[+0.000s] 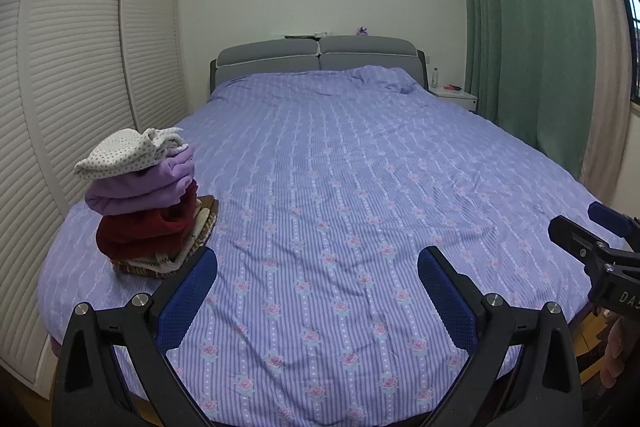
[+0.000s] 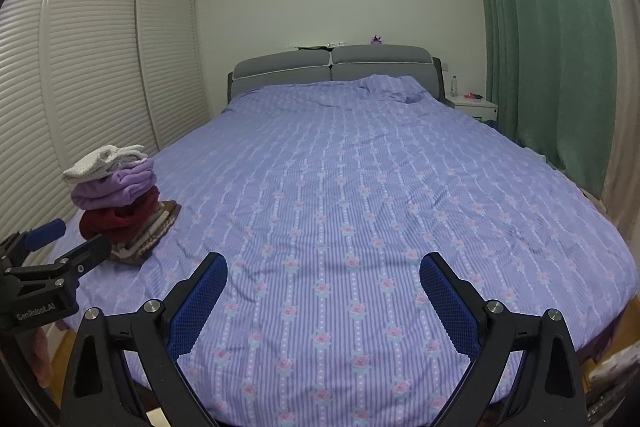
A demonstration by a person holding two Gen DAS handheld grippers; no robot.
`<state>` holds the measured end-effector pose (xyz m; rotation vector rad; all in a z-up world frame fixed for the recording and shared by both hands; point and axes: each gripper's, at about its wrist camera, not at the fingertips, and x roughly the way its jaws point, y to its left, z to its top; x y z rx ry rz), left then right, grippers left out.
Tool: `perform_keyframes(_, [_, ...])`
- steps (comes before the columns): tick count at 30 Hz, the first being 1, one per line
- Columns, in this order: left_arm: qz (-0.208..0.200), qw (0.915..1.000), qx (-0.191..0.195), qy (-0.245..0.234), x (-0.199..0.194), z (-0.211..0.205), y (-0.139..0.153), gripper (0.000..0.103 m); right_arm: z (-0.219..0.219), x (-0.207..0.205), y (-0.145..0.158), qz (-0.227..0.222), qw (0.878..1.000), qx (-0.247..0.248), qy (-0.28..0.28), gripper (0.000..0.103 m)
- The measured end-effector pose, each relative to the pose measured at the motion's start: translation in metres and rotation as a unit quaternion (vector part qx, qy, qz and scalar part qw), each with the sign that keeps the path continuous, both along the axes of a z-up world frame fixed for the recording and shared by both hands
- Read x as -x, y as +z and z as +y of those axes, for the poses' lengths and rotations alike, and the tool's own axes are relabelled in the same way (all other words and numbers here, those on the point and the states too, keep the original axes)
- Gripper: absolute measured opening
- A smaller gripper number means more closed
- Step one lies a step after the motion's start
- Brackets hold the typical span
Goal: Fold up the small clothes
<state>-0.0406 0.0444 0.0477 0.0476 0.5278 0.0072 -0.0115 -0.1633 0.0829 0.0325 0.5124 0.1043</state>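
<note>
Left of both wide-open, empty tools, left (image 1: 318, 269) and right (image 2: 324, 275), stands the folded clothes stack (image 1: 146, 199).

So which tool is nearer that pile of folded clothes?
Left. The pile sits just beyond the left tool; from the right tool it lies far off to the left. Both open and empty.
</note>
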Motion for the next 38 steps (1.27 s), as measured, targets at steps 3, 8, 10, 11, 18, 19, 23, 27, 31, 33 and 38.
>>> perform_keyframes(3, [-0.005, 1.0000, -0.008, 0.001, 0.003, -0.004, 0.001, 0.103, 0.000, 0.001, 0.000, -0.001, 1.000, 0.002, 0.001, 0.098])
perform_keyframes(8, [-0.005, 0.9999, -0.010, -0.003, 0.007, -0.007, 0.004, 0.103, -0.001, 0.002, -0.001, 0.001, 1.000, 0.001, 0.000, 0.098])
perform_keyframes(10, [-0.006, 0.9999, -0.010, -0.002, 0.008, -0.007, 0.005, 0.103, -0.002, 0.003, -0.001, 0.000, 1.000, 0.000, 0.000, 0.098])
perform_keyframes(11, [-0.006, 0.9999, -0.008, -0.004, 0.008, -0.007, 0.005, 0.103, -0.002, 0.003, -0.001, 0.000, 1.000, 0.000, 0.001, 0.098])
perform_keyframes(18, [-0.005, 0.9999, 0.000, -0.011, 0.010, -0.007, 0.007, 0.103, -0.004, 0.006, 0.002, -0.004, 1.000, -0.001, -0.001, 0.098])
perform_keyframes(19, [-0.005, 0.9999, -0.002, -0.009, 0.010, -0.008, 0.007, 0.103, -0.004, 0.006, 0.002, -0.004, 1.000, -0.001, -0.001, 0.098])
perform_keyframes(23, [-0.002, 1.0000, -0.006, -0.006, 0.010, -0.010, 0.007, 0.103, -0.003, 0.007, 0.002, -0.004, 1.000, 0.001, -0.001, 0.098])
perform_keyframes(27, [-0.001, 0.9999, -0.009, -0.007, 0.011, -0.013, 0.007, 0.103, -0.003, 0.009, 0.002, -0.005, 1.000, 0.003, 0.001, 0.098])
perform_keyframes(31, [0.002, 0.9999, -0.010, -0.002, 0.010, -0.013, 0.007, 0.103, -0.002, 0.008, 0.003, -0.005, 1.000, 0.005, 0.001, 0.098])
perform_keyframes(33, [0.003, 1.0000, -0.008, -0.001, 0.009, -0.012, 0.006, 0.103, -0.003, 0.009, 0.002, -0.005, 1.000, 0.004, 0.003, 0.098])
perform_keyframes(38, [0.008, 1.0000, -0.005, 0.001, 0.008, -0.011, 0.004, 0.103, -0.005, 0.008, 0.001, -0.003, 1.000, 0.004, 0.001, 0.098])
